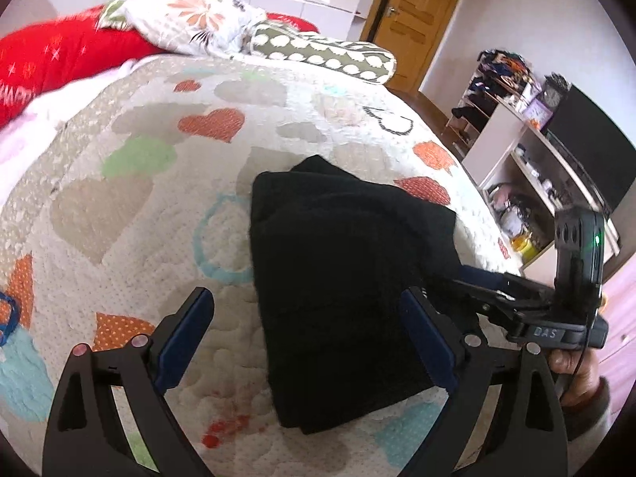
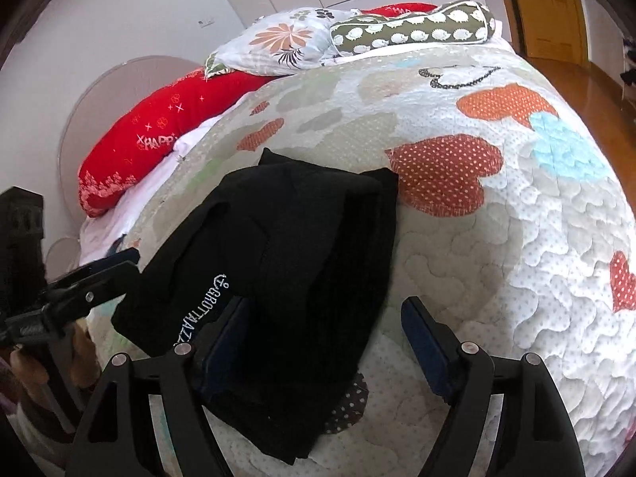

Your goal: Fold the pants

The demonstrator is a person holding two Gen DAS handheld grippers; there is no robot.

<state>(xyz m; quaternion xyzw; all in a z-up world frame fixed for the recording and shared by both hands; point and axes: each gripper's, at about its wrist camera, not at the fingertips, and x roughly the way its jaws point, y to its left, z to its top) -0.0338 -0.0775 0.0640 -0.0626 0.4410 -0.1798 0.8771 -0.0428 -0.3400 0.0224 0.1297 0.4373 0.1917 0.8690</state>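
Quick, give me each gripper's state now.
Left gripper: open, holding nothing.
Right gripper: open, over the folded black pants, not gripping them.

The black pants (image 1: pixel 349 278) lie folded into a thick bundle on the heart-patterned quilt (image 1: pixel 159 198). The left gripper (image 1: pixel 306 342) hangs over their near end with its jaws spread wide, the pads clear of the cloth. From the right, the right gripper (image 1: pixel 473 278) reaches to the bundle's edge, its fingertips seemingly touching the fabric, though black on black hides the contact.
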